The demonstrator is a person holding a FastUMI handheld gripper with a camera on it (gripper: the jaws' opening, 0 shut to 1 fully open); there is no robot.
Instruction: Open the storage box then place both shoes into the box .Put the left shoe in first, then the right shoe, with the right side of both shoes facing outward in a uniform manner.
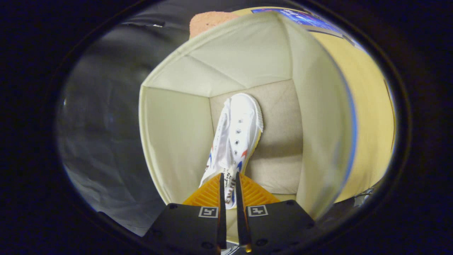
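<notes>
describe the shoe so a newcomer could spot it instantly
Start at the open cream-lined storage box. Inside it, hanging toward the box floor, is the white lace-up shoe, its tongue pinched between the fingers of the gripper. Red and blue side marks and a yellowish sole edge distinguish it.

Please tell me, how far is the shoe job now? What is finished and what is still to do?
Done: the storage box stands open. In hand: the gripper is shut on a white shoe by its heel end, holding it inside the box, toe toward the bottom. I cannot tell which shoe it is. Left: release this shoe, and place the other shoe.
</notes>
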